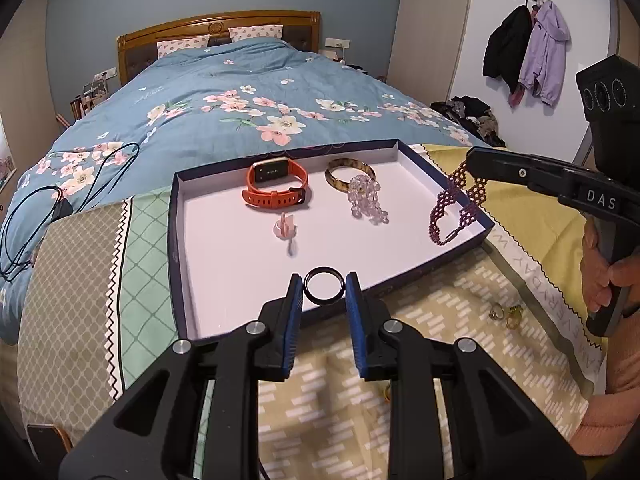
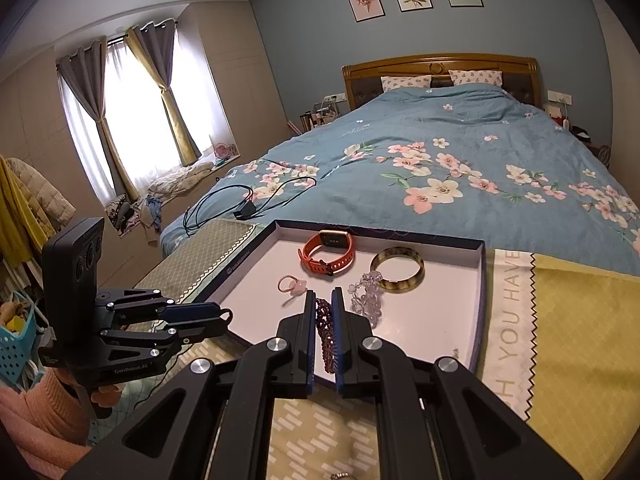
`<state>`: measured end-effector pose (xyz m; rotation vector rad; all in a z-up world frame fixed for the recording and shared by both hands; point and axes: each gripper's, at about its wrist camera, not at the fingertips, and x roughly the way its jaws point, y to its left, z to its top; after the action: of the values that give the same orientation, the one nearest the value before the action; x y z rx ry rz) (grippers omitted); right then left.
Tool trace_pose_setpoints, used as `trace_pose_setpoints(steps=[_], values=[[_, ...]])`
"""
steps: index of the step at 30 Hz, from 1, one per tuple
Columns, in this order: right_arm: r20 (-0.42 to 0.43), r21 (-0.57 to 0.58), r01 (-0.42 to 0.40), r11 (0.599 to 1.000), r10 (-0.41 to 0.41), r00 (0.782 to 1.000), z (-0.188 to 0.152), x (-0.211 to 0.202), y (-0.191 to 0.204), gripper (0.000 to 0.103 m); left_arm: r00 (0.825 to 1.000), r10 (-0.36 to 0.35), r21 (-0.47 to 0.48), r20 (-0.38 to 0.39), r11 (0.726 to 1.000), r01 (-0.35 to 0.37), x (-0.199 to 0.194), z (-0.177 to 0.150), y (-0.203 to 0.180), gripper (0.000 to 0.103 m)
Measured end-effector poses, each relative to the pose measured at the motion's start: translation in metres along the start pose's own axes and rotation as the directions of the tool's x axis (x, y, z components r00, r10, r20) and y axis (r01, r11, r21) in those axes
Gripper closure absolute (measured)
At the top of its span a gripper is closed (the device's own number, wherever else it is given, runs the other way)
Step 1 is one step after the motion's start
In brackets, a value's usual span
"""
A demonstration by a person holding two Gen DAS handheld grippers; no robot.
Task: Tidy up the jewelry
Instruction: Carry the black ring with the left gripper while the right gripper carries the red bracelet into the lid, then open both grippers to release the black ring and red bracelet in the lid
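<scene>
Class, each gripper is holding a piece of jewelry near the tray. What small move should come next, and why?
Probably lower the right gripper and open it: its purple beaded bracelet already hangs over the tray's right edge, while the left gripper holds the black ring at the near edge.

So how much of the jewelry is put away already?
Four pieces already lie in the tray: the orange watch, amber bangle, clear bead bracelet and pink ring. The left gripper holds a black ring; the right gripper holds a purple beaded bracelet. Gold rings wait on the cloth.
</scene>
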<state>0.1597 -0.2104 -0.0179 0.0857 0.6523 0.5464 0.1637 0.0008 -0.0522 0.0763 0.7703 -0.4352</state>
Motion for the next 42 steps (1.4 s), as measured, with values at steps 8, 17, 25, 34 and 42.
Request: trace_pose_setpoints(steps=[8, 17, 25, 34, 42], values=[[-0.013, 0.02, -0.003, 1.0, 0.003, 1.0, 0.006, 0.017, -0.004, 0.097, 1.0, 0.005, -0.011, -0.007, 1.0, -0.005, 0.013, 0.01, 0.005, 0.081], [-0.025, 0.054, -0.009, 0.999, 0.01, 1.0, 0.008, 0.031, -0.009, 0.097, 1.0, 0.013, -0.005, -0.017, 1.0, -0.013, 0.026, 0.017, 0.003, 0.081], [-0.042, 0.097, -0.007, 0.995, 0.011, 0.999, 0.009, 0.045, -0.017, 0.097, 0.999, 0.021, -0.007, -0.035, 1.0, -0.021, 0.038, 0.021, 0.007, 0.081], [-0.046, 0.112, -0.018, 0.993, 0.023, 0.999, 0.012, 0.055, -0.016, 0.097, 0.998, 0.027, -0.007, -0.049, 1.0, -0.028, 0.047, 0.026, 0.009, 0.081], [-0.077, 0.145, 0.007, 0.989, 0.005, 0.997, 0.004, 0.066, -0.027, 0.097, 0.996, 0.032, -0.011, -0.078, 0.999, -0.033, 0.06, 0.026, 0.011, 0.081]])
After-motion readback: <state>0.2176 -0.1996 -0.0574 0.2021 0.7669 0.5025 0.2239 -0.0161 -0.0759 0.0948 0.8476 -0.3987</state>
